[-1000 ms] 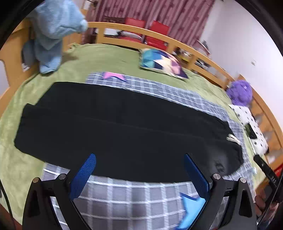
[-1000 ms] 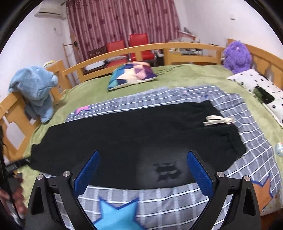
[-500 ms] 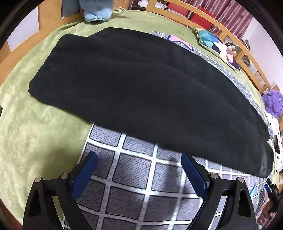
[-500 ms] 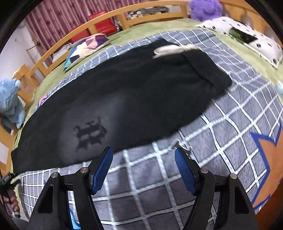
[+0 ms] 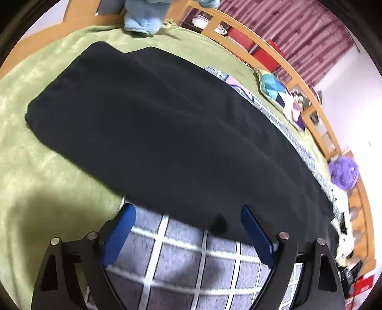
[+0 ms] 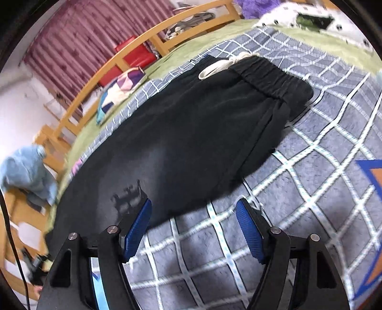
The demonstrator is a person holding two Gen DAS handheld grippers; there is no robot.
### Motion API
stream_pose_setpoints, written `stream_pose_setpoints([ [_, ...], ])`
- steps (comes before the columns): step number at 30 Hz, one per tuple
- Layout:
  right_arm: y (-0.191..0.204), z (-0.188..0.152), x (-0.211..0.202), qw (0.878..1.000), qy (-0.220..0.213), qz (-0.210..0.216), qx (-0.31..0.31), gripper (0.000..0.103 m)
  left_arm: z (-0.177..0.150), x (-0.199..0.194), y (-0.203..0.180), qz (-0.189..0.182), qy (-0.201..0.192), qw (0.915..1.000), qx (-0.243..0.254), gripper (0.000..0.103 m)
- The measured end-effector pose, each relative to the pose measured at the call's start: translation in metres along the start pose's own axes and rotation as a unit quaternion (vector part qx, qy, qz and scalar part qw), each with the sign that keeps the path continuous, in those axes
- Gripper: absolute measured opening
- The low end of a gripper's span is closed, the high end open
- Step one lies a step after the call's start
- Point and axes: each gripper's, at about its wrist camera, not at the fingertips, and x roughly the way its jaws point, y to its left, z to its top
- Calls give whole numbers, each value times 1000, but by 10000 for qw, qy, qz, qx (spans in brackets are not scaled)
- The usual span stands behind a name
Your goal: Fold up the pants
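Black pants (image 5: 167, 133) lie flat lengthwise across the bed, leg ends at the left. In the right wrist view the pants (image 6: 203, 133) show an elastic waistband with a cream drawstring (image 6: 226, 64) at the right and a dark print near my left pad. My left gripper (image 5: 187, 211) is low at the pants' near edge. Its jaws are closing, the hem lies just between the blue fingertips (image 5: 124, 214), and the pads press on nothing. My right gripper (image 6: 194, 205) stands open at the near edge by the hip, with the fabric edge between its tips and untouched.
The pants rest on a grey checked blanket (image 6: 310, 190) over a green bedspread (image 5: 35, 167). A wooden bed rail (image 5: 274, 54) runs behind. A blue plush toy (image 5: 143, 16), a patterned cushion (image 5: 274, 88), a purple plush (image 5: 343, 171) and a spotted pillow (image 6: 286, 16) lie around.
Both grippers came down toward the bed and rolled, closing in on the pants' near edge. Both pairs of jaws narrowed, the right first, the left after.
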Motion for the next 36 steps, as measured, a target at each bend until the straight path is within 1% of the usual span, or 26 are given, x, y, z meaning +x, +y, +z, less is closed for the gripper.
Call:
stream_pose_setpoints([
  [2, -4, 6, 10, 9998, 27, 70, 159, 72, 5, 4, 4, -31, -60, 9999, -108, 80],
  [4, -8, 11, 17, 9993, -47, 183, 312, 73, 8, 6, 6, -62, -90, 9998, -179, 78],
  [5, -9, 12, 19, 9991, -78, 221, 352, 73, 11, 8, 7, -53, -135, 9997, -199, 75],
  [6, -10, 16, 22, 9988, -94, 242, 418, 73, 12, 10, 7, -8, -164, 9997, -194, 69],
  [7, -11, 18, 26, 9986, -86, 245, 456, 72, 13, 11, 7, 56, -172, 9997, -188, 65],
  [8, -11, 21, 29, 9985, -93, 251, 487, 68, 16, 12, 7, 149, -170, 9996, -181, 56],
  [9, -11, 23, 31, 9984, -115, 206, 507, 53, 16, 11, 6, 196, -172, 9995, -170, 42],
  [10, -10, 24, 32, 9986, -112, 105, 502, 41, 18, 10, 6, 246, -166, 9995, -134, 32],
  [11, -9, 25, 32, 9988, -85, 0, 477, 23, 21, 9, 5, 307, -149, 9994, -70, 15],
  [12, -9, 27, 30, 9989, -65, -40, 473, 22, 24, 5, 5, 313, -172, 9994, -17, 14],
  [14, -2, 31, 16, 9991, -188, 48, 366, 19, 30, -8, 2, 135, -266, 9995, 128, 13],
  [17, 21, 45, -8, 9991, -394, 152, 9, 19, 43, -25, -9, 17, -460, 9981, 399, 13],
  [20, 50, 73, -21, 9973, -586, 267, -351, 18, 66, -35, -29, -78, -627, 9959, 655, 13],
  [23, 78, 104, -16, 9953, -660, 278, -653, 17, 93, -35, -53, -25, -801, 9923, 942, 13],
  [26, 102, 132, 2, 9932, -666, 229, -927, 17, 120, -25, -73, 52, -930, 9884, 1199, 13],
  [29, 117, 162, 31, 9919, -594, 154, -1116, 17, 146, -4, -94, 257, -1068, 9830, 1474, 13],
  [31, 121, 182, 53, 9920, -573, 138, -1113, 17, 162, 15, -104, 342, -1120, 9811, 1542, 13],
  [33, 117, 204, 82, 9945, -533, 118, -893, 18, 176, 38, -108, 386, -1119, 9826, 1432, 13],
  [34, 112, 213, 99, 9966, -403, 114, -713, 19, 182, 53, -107, 429, -1074, 9840, 1353, 16],
  [35, 108, 218, 112, 9978, -282, 128, -578, 25, 187, 68, -106, 509, -977, 9857, 1273, 18],
  [36, 102, 221, 127, 9988, -154, 145, -447, 32, 190, 78, -105, 641, -912, 9859, 1248, 29],
])
